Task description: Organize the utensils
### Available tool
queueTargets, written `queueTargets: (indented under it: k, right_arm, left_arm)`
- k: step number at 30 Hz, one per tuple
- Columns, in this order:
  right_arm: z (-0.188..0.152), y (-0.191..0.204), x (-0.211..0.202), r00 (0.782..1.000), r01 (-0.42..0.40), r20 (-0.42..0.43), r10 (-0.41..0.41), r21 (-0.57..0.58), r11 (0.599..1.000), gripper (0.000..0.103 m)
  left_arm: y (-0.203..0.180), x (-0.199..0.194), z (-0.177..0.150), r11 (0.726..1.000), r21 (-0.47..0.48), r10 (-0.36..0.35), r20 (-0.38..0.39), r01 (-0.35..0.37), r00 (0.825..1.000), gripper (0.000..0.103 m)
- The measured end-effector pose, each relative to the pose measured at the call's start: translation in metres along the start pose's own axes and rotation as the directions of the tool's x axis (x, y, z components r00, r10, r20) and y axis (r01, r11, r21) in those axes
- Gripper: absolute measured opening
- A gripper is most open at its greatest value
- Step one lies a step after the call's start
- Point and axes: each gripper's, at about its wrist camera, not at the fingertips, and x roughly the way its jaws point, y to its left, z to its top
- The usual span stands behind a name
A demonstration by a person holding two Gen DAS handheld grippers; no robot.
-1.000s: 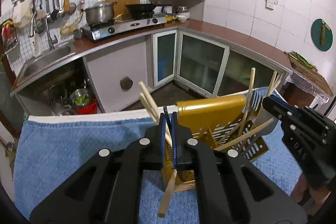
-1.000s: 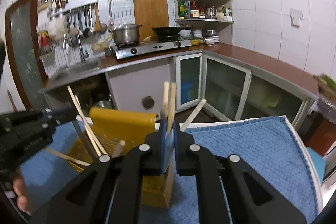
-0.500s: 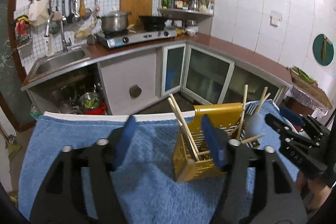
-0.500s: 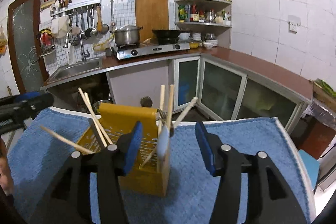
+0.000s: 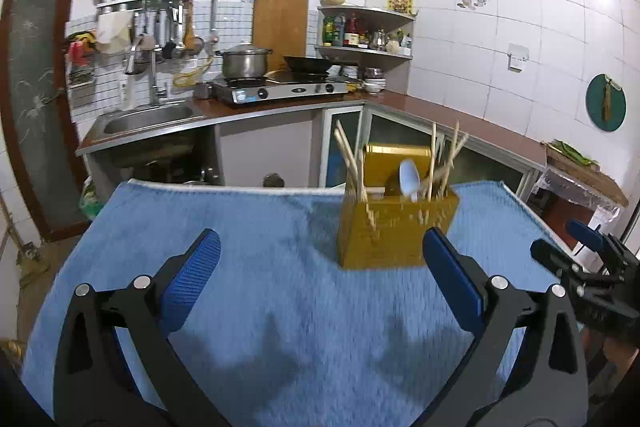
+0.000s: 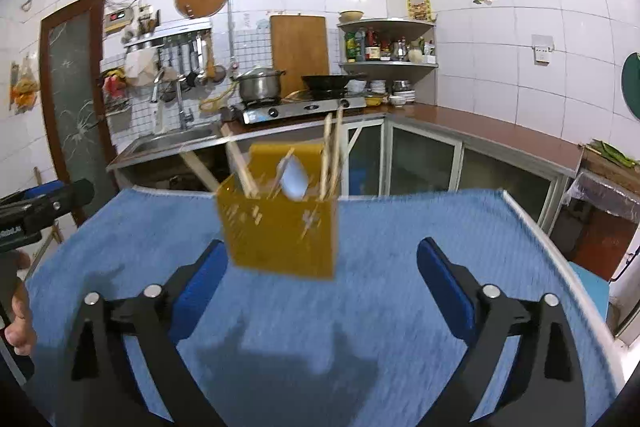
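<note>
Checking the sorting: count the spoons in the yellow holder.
1: a white spoon stands bowl-up near the middle of the yellow holder, between the chopsticks. The view is blurred, and others may be hidden behind its walls.

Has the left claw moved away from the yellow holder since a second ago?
Yes. The left claw has backed off the yellow holder, which now stands farther off on the blue towel.

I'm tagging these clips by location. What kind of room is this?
A home kitchen, most likely: a gas stove with a steel pot, a sink under hanging utensils, and a corner shelf of bottles on white tiled walls.
</note>
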Motion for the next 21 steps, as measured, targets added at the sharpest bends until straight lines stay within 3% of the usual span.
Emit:
queueTargets:
  k: [5, 8, 12, 21]
  right_arm:
    - [-0.052, 0.014, -0.025, 1.0, 0.005, -0.002, -0.005, -0.005, 1.0, 0.099]
    - [-0.073, 0.015, -0.035, 1.0, 0.005, 0.024, -0.005, 0.008, 1.0, 0.099]
    - [-0.084, 0.016, -0.039, 0.996, 0.046, 0.073, -0.045, -0.014, 0.999, 0.099]
    - [-0.09, 0.016, -0.038, 0.995, 0.044, 0.086, -0.046, 0.015, 0.999, 0.099]
  left_arm:
    - [-0.011, -0.026, -0.064, 0.997, 0.022, 0.067, 0.073, -0.068, 0.995, 0.098]
    - [-0.01, -0.026, -0.085, 0.998, 0.006, 0.063, 0.056, -0.064, 0.996, 0.098]
    - [-0.013, -0.022, -0.1, 0.995, 0.043, 0.09, 0.055, -0.093, 0.994, 0.098]
    - [-0.015, -0.017, -0.115, 0.989, 0.079, 0.118, 0.064, -0.123, 0.991, 0.098]
